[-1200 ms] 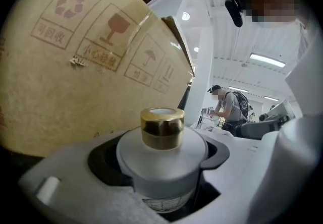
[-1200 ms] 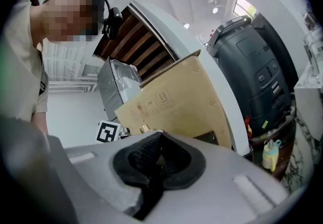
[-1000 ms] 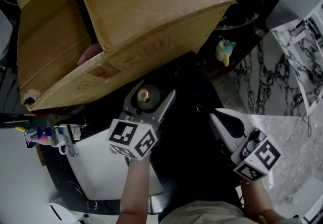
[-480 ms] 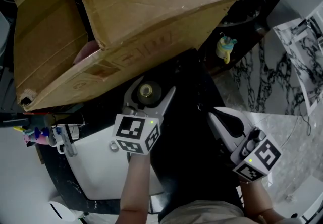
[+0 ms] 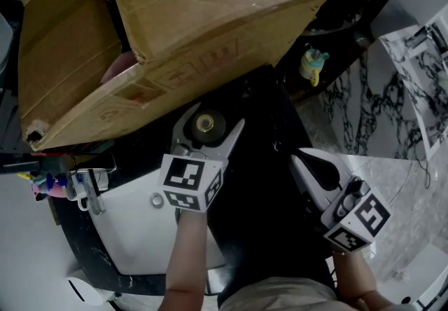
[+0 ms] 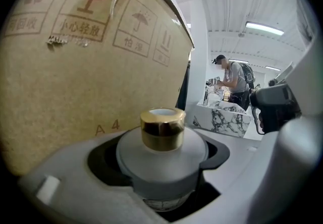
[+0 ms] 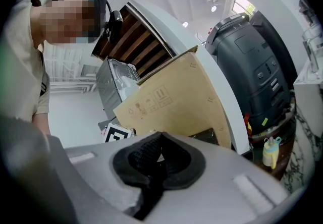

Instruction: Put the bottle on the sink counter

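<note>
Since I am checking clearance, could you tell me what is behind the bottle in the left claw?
A large cardboard box stands behind the bottle gripped by the left claw. Whatever lies beyond the box is covered by it.

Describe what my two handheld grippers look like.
Both the left gripper and right gripper are pale grey plastic with broad tapering jaws and black pads lining a rounded recess. Each carries a white cube printed with black square markers. No sleeves cover the forearms.

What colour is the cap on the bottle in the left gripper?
Shiny gold; the cap shows best in the left gripper view, atop the frosted white bottle.
</note>
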Demonstrator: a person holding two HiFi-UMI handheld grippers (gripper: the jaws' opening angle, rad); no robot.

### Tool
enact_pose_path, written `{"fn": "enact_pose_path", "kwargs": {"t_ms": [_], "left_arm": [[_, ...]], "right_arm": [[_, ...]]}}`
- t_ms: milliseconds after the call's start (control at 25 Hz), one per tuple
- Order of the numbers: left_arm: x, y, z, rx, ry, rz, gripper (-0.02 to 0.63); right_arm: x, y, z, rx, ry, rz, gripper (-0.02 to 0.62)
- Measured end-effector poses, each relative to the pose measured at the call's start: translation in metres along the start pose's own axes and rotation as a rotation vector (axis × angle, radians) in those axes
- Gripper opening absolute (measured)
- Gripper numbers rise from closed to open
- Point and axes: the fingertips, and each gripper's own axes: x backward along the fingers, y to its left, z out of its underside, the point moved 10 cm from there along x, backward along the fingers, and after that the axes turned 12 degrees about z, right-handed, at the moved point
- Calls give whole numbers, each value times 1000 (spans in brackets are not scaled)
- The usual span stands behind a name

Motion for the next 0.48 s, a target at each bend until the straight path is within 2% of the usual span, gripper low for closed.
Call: {"fn": "enact_pose_path", "kwargs": {"t_ms": [480], "left_arm": [[-1, -4, 1, -30, 57, -7, 351]], "right_arm": [[0, 2, 2, -1, 6, -6, 3]]}}
